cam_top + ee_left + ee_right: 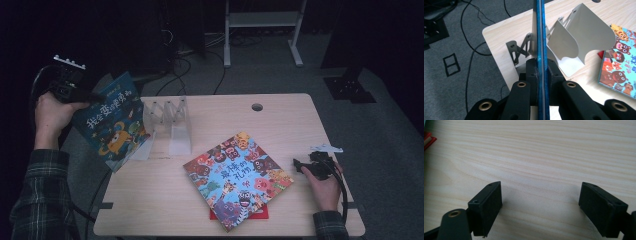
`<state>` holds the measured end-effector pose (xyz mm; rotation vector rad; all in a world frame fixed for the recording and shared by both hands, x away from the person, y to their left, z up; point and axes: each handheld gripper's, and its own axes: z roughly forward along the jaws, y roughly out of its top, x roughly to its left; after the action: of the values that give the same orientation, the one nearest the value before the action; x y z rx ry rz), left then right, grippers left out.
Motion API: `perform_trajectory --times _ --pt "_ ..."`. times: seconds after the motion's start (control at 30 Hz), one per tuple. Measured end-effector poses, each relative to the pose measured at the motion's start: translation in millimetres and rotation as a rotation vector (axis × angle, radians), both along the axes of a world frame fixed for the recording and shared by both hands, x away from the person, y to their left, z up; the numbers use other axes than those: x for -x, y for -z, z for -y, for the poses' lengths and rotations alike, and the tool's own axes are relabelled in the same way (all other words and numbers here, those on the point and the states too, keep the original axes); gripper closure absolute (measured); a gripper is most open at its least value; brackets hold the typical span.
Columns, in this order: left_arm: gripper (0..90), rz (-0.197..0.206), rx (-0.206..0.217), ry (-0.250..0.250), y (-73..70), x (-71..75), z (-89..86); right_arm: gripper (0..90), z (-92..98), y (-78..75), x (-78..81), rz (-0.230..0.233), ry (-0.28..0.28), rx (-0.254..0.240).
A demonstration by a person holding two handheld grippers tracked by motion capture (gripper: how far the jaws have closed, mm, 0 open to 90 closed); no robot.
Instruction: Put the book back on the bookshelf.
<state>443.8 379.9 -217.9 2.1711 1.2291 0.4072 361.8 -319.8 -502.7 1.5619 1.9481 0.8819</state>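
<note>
My left gripper [90, 96] is shut on a blue picture book [112, 122], held up off the table's left edge, cover facing the camera in the high view. In the left gripper view the book [540, 37] runs edge-on between the pads, my left gripper [541, 68] clamped on its spine edge, with the white accordion book rack [571, 37] just beyond. The rack [170, 122] stands on the table's left part. My right gripper [298, 165] rests open at the table's right side, right of a colourful animal book [237, 177]. Its jaws [541, 207] hold nothing above bare wood.
A red book [217, 215] lies under the colourful one, its corner [429, 138] in the right gripper view. The light wooden table [280, 120] has a cable hole [257, 107] at the back. Cables cross the grey carpet [461, 62] left of the table. A white frame [260, 30] stands behind.
</note>
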Motion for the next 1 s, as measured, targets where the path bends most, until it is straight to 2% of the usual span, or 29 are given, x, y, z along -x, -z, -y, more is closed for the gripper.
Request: perform_trajectory --times 0.07,0.27,0.4,0.53,0.77,0.8,0.83,0.9,1.0 --pt "82.3 0.006 0.005 -0.001 0.5 -0.3 -1.1 17.8 0.0 0.0 0.0 0.0 0.0 0.0" --pt "75.7 0.025 -0.051 -0.008 0.5 2.9 -4.3 17.8 -0.1 0.0 0.0 0.0 -0.001 0.001" --pt "73.6 0.022 -0.046 -0.009 0.9 3.9 -5.8 17.7 -0.1 0.0 0.1 0.0 -0.001 0.001" --pt "71.7 0.038 -0.03 -0.007 -3.5 7.0 -8.9 17.8 -0.1 0.0 0.1 0.0 -0.001 0.002" --pt "70.3 0.064 -0.046 -0.013 -20.5 14.0 -12.3 17.8 -0.1 0.0 0.1 0.0 -0.001 0.002" --pt "70.5 0.08 -0.054 -0.017 -26.5 17.0 -12.3 17.8 -0.2 0.0 0.1 0.0 -0.001 0.001" --pt "70.6 0.08 -0.054 -0.017 -26.5 17.0 -12.3 17.8 -0.2 0.0 0.1 0.0 -0.001 0.001" --pt "70.9 0.115 -0.064 -0.025 -34.6 21.8 -12.2 17.7 -0.1 0.0 0.1 0.0 -0.001 0.001" --pt "71.0 0.124 -0.059 -0.025 -38.5 24.4 -12.5 17.8 -0.1 0.0 0.1 0.0 -0.001 0.001"
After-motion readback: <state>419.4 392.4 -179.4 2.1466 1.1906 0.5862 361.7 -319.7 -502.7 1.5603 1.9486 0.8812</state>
